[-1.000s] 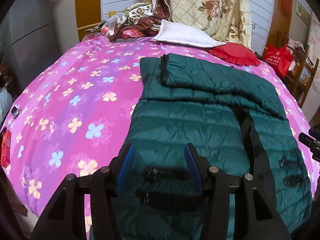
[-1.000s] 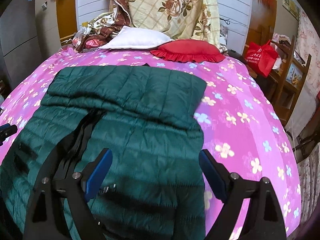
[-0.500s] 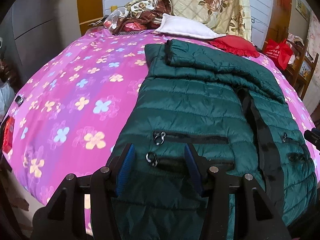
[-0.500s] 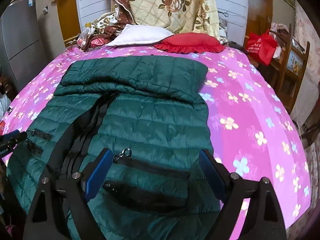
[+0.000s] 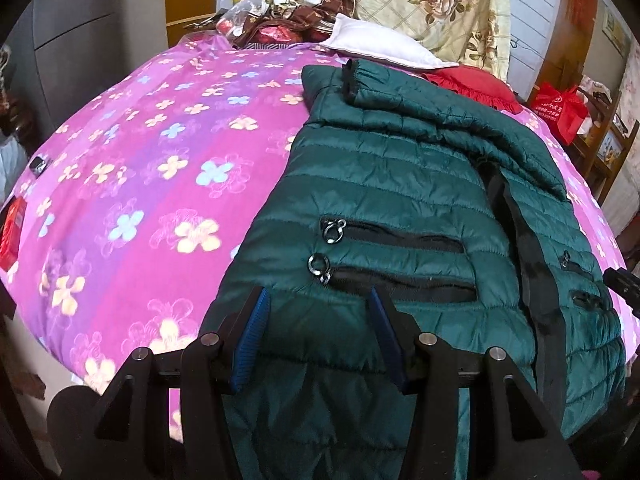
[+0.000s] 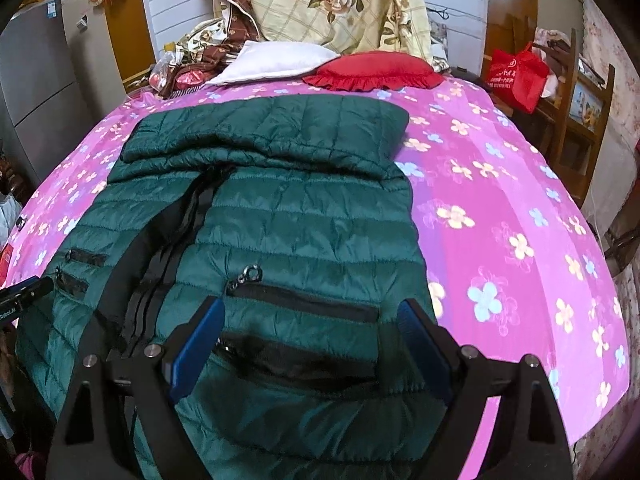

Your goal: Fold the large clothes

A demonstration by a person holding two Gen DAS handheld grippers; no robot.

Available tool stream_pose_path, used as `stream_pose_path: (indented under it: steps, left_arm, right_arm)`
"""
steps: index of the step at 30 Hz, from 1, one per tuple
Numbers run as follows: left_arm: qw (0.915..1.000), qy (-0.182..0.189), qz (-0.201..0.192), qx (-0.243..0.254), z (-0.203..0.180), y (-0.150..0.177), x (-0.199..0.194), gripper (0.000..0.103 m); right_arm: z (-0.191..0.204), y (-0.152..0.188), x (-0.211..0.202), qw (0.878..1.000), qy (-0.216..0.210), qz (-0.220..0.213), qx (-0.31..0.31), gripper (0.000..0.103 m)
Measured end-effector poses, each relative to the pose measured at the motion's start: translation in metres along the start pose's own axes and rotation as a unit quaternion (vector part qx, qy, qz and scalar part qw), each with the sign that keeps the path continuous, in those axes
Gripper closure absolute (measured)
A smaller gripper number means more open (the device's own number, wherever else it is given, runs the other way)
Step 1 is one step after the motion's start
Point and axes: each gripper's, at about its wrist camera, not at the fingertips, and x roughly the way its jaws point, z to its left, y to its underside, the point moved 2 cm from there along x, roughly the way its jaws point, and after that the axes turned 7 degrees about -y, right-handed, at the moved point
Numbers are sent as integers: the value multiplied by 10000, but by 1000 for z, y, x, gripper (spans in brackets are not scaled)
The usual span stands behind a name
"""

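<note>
In the left wrist view, the green quilted jacket (image 5: 400, 208) lies front up on the pink flowered bedspread (image 5: 160, 152), with its sleeves folded across the chest at the far end and its hem hanging over the near edge of the bed. The left gripper (image 5: 316, 336) is above the hem on the jacket's left panel, its blue pads partly open with only loose fabric seen between them; it holds nothing. The risk here, I think, is the smooth, puffy shell: if the jaws close on one thin layer only, the cloth can slide out when it is lifted. The two zipper pulls (image 5: 326, 248) of the pockets are just beyond the pads and could get caught. In the right wrist view, the right gripper (image 6: 310, 340) is over the other panel near the hem, its pads spread wide and empty, with a pocket opening (image 6: 304, 300) between them. If it bites into the pocket slit, only the top layer may rise. If the two grippers take the hem at unequal heights, the fold can come out skewed, and the folded sleeves (image 6: 272, 132) near the red cushion (image 6: 376, 68) may slip apart.
</note>
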Motion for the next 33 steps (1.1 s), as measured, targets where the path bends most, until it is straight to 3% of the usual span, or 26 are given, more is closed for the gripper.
stream_pose_path:
  steps: [11,23,27,33]
  left_arm:
    - [9992,284,257,-131,23,12,-7,66]
    - [9965,565,586,-178,44,25,-13,64]
    - [9952,667,688,-217,53,30,-14,55]
    - [9939,601,900,-195,55,38,-5,53]
  right_arm:
    - [-10,28,-14,9994,-184,288,0,12]
    - [-47,67,-35,9966,-349,644,368,12]
    - [-57,78,-36,9944,-525,762,505,12]
    - [-64,90,-33,9908,-766,927,617,12]
